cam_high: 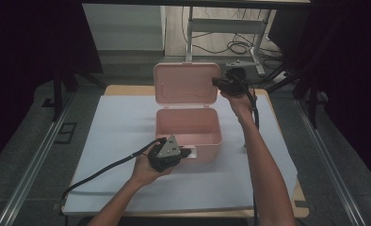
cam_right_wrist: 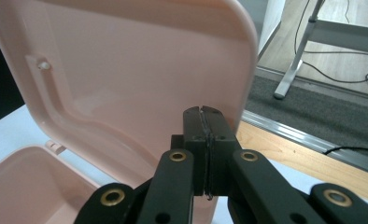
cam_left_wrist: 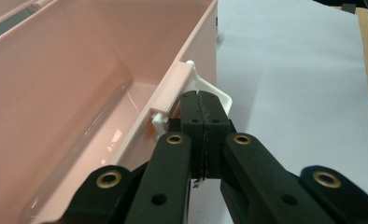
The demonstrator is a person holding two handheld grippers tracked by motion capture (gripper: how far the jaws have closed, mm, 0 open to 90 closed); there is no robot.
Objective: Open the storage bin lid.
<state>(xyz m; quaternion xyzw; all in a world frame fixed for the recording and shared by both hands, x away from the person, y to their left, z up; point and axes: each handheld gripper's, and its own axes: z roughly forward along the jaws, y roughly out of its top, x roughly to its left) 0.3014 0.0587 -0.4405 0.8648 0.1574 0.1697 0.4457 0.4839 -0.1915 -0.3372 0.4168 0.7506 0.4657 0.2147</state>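
One pink box (cam_high: 188, 127) is set mid-table on a white sheet (cam_high: 117, 122), with wide bare margins left and right. The left gripper (cam_high: 186, 153), jaws pressed together and empty, is held at the white latch (cam_left_wrist: 205, 88) on the box's front wall. One lid (cam_high: 186, 84) stands open. The right gripper (cam_high: 215, 82), jaws likewise closed on nothing, is placed against the lid's right edge. No writing can be read.

- The box (cam_high: 188, 127) sits on the table (cam_high: 117, 141), its lid (cam_high: 186, 84) standing upright behind it.
- The left gripper (cam_high: 186, 153) is at the box's near wall (by the latch (cam_left_wrist: 210, 91)).
- The right gripper (cam_high: 216, 82) is beside the lid's right edge.
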